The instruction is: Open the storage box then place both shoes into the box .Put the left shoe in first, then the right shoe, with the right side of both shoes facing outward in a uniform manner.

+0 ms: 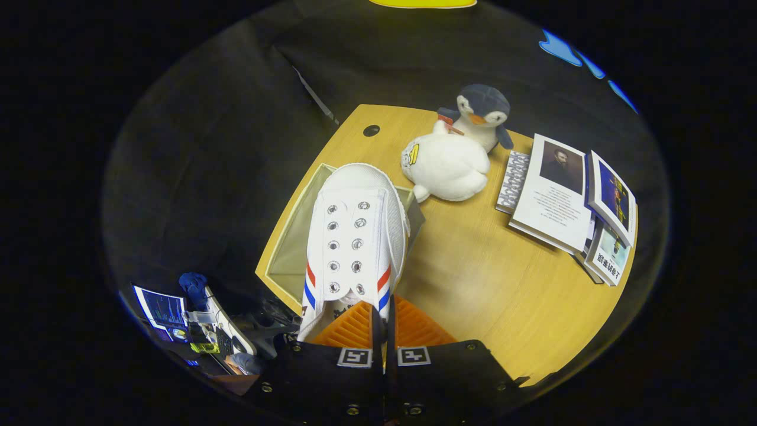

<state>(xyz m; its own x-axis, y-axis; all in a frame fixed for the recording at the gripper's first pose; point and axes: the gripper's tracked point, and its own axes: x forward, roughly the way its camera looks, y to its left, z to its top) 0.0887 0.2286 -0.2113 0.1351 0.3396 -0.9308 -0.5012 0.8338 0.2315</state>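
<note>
Gripper fingers pinched nearly together on the heel of a white sneaker, laceless, red and blue side stripes, toe pointing away. Sneaker hangs over the open storage box at the near left corner of the wooden table. Far side: white plush, penguin plush; books to the right.

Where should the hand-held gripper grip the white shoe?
Likely where the hand-held gripper has it: the white shoe at the heel-end collar, approached from behind the heel. That thin edge fits between nearly closed fingers and leaves the toe free over the open storage box.
</note>
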